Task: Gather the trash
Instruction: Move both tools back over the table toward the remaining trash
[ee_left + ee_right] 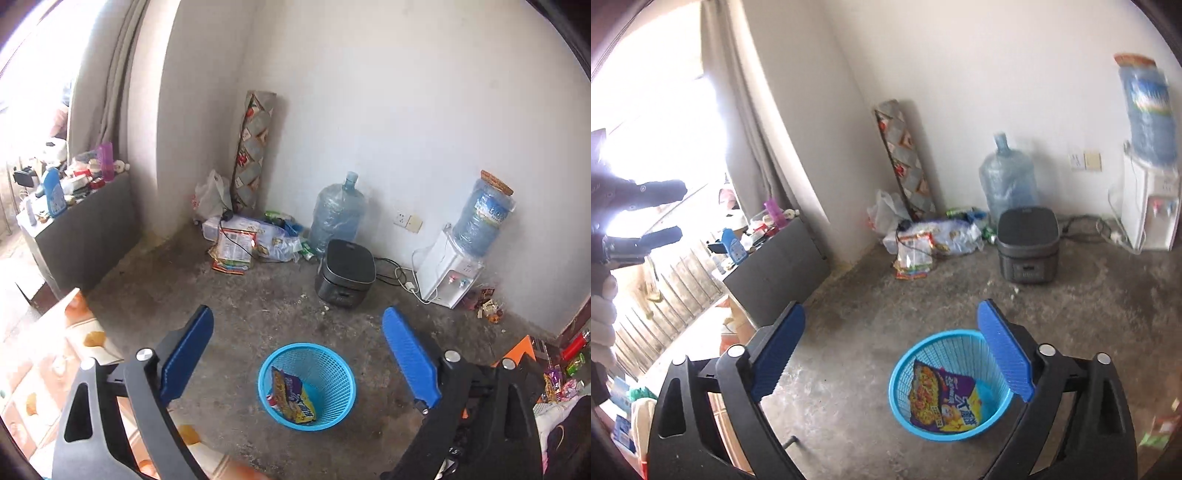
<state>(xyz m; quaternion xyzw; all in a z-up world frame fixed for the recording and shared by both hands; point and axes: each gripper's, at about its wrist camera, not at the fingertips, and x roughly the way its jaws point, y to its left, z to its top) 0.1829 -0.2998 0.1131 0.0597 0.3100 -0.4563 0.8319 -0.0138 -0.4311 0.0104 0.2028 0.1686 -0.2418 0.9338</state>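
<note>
A: How do the fingers of the left gripper point(297, 354) stand?

B: Spread wide. Its blue ribbed pads point(410, 360) have nothing between them and touch nothing; they hang in the air above the grey concrete floor point(258, 295).

A: And the right gripper point(892, 356)?

B: The same: blue fingers point(777, 354) far apart, empty, clear of everything below.

A: Where is the trash?

B: A purple and yellow printed snack packet point(291, 400) lies inside the round light-blue plastic mesh basket point(341, 369), leaning against its inner wall. The basket stands on the open floor, well away from the walls. In the left wrist view it sits between the two pads; in the right wrist view it point(905, 363) is partly behind the right-hand pad, the packet point(942, 400) plain to see.

A: Anything else lying about?

B: More wrappers and plastic bags point(255, 240) are heaped in the floor's far corner by a rolled patterned mat point(253, 155). A dark grey rice cooker point(345, 273) stands along the far wall, near a white water dispenser point(448, 275).
</note>
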